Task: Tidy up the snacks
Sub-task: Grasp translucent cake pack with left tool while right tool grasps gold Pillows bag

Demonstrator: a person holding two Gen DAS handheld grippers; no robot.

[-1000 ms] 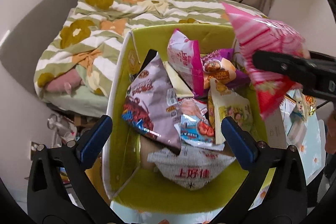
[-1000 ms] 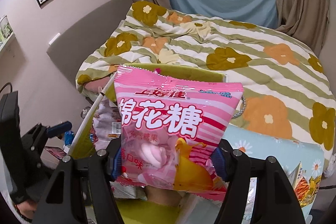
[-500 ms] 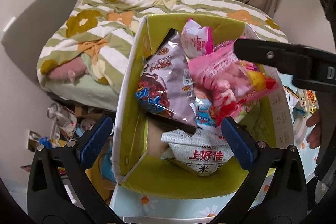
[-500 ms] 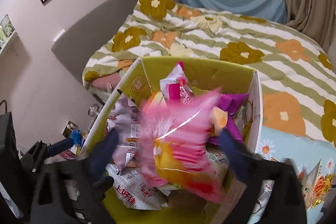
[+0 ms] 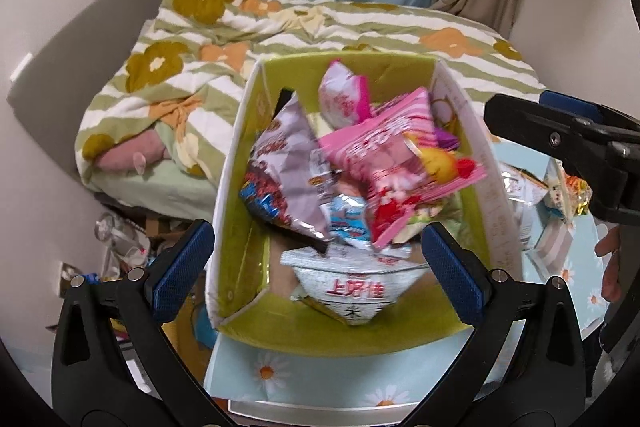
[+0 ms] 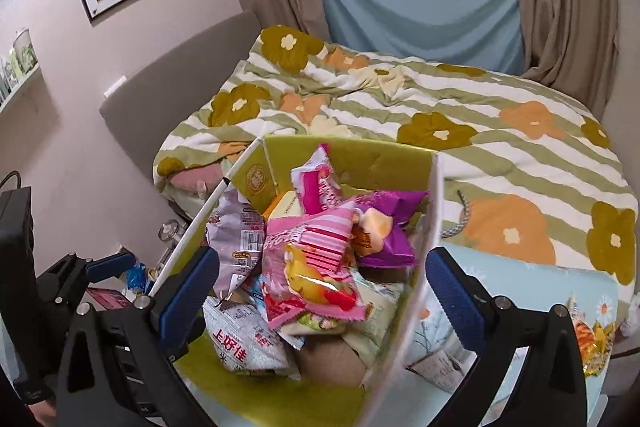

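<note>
The pink marshmallow bag (image 6: 316, 267) has just been dropped into the yellow-green box (image 6: 372, 163), below the right gripper (image 6: 320, 283), whose jaws have just been opened wide and hold nothing. One more snack is put away. The left gripper (image 5: 316, 259) is also wide open and empty.

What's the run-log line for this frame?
right gripper: open, just released | pink marshmallow bag: atop pile in green box | left gripper: open, empty
</note>
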